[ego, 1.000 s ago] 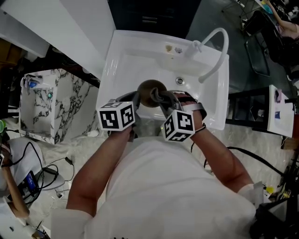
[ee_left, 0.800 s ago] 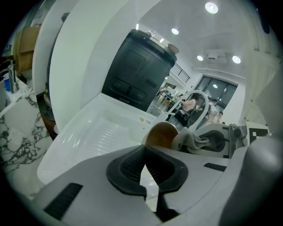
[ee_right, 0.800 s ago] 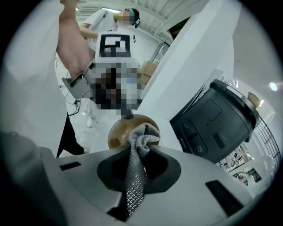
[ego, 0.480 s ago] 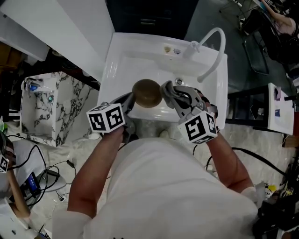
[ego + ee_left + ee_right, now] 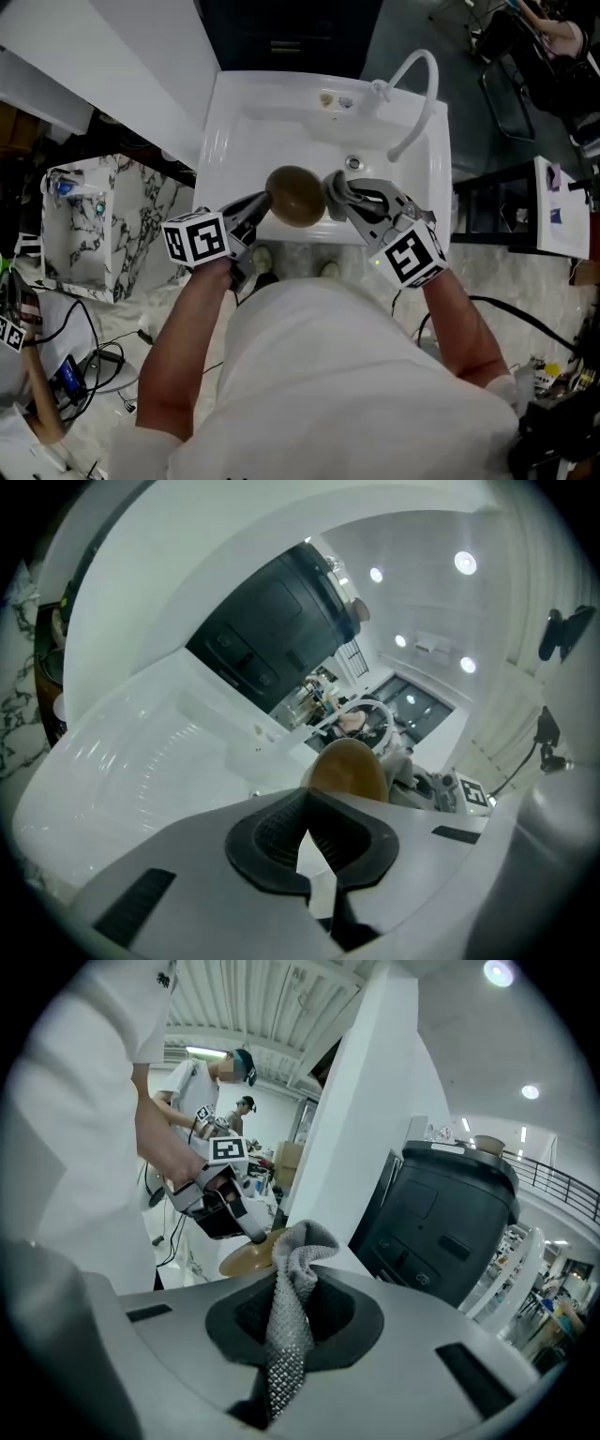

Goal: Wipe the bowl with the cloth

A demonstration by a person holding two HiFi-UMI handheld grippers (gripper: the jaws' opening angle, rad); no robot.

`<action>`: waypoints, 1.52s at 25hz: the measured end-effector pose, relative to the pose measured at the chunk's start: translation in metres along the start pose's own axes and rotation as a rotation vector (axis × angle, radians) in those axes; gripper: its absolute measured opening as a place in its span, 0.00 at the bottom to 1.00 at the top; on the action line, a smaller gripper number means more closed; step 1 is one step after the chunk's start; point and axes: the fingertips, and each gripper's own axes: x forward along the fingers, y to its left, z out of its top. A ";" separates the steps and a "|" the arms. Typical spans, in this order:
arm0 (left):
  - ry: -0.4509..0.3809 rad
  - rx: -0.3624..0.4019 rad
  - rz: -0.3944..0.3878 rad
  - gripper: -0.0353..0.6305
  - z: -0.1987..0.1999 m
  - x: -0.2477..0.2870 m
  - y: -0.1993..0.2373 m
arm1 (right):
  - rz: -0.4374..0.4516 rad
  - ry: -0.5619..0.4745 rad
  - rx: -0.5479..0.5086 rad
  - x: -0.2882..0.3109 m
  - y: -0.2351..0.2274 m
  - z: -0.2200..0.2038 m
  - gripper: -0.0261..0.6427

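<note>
Holding brown bowl (image 5: pixel 296 194) up over white sink basin (image 5: pixel 251 141): left gripper (image 5: pixel 261 202) is pinching bowl rim, jaws closed tight on it. Right gripper (image 5: pixel 345 195) is clamping grey knitted cloth (image 5: pixel 292 1288), wad poking out past jaws, sitting just beside bowl's right edge; contact unclear. Wiping step is likely starting. Next move is calling for pressing cloth onto bowl surface and sweeping round, left grip steadying rim.

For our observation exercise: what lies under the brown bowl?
The white sink basin lies below the bowl, with its drain visible beside it. The basin floor straight beneath is hidden by the bowl itself.
</note>
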 end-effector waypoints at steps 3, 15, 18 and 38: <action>0.021 -0.015 -0.086 0.07 -0.001 0.000 -0.011 | 0.029 -0.036 0.024 -0.004 0.003 0.007 0.08; 0.071 0.010 -0.281 0.07 -0.005 -0.001 -0.041 | 0.152 -0.099 -0.032 -0.017 -0.002 0.036 0.08; 0.091 0.020 -0.305 0.07 -0.009 -0.002 -0.047 | 0.183 -0.105 -0.045 -0.017 0.000 0.041 0.08; 0.105 0.110 -0.601 0.07 -0.012 -0.011 -0.112 | 0.374 -0.278 0.131 -0.010 -0.002 0.057 0.08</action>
